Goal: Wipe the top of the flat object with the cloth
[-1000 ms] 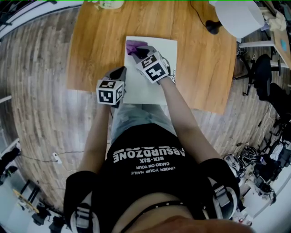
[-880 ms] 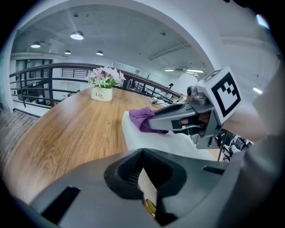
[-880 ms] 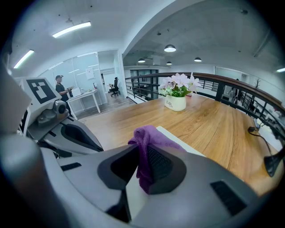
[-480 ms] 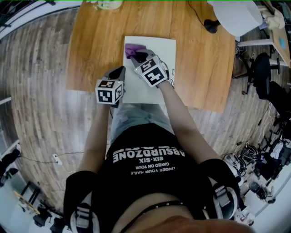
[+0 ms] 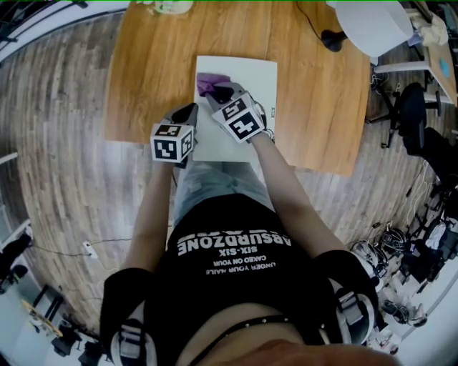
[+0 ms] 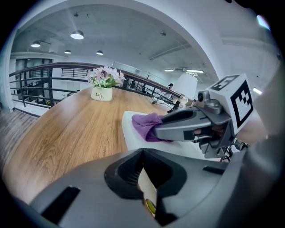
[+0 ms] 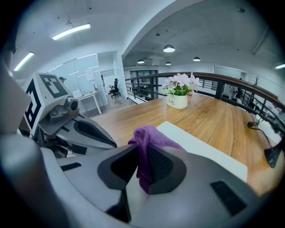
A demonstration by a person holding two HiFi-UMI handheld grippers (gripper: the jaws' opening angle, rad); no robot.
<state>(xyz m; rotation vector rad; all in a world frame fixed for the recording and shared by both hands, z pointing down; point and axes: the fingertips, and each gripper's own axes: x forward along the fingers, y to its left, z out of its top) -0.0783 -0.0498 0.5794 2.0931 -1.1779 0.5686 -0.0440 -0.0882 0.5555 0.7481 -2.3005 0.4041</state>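
Observation:
A white flat board point(image 5: 256, 80) lies on the wooden table point(image 5: 154, 71), its near edge towards me. On its far left part rests a purple cloth point(image 5: 209, 81), and my right gripper point(image 5: 219, 91) is shut on it; the cloth point(image 7: 149, 136) bunches up between the jaws and drapes onto the board point(image 7: 202, 149). My left gripper point(image 5: 187, 118) sits at the board's left edge. There its jaws point(image 6: 145, 189) are closed on a thin cream-white slab, the board's edge. The cloth point(image 6: 146, 124) and the right gripper point(image 6: 156, 132) lie just ahead of it.
A white pot of flowers point(image 6: 103, 87) stands at the table's far edge point(image 5: 172, 6). A white lamp shade point(image 5: 373, 26) and its black base point(image 5: 333, 40) are at the far right. An office chair point(image 5: 415, 114) stands on the floor to the right.
My right gripper has drawn the purple cloth a little way towards me along the board's left part. The left gripper has stayed at the board's edge.

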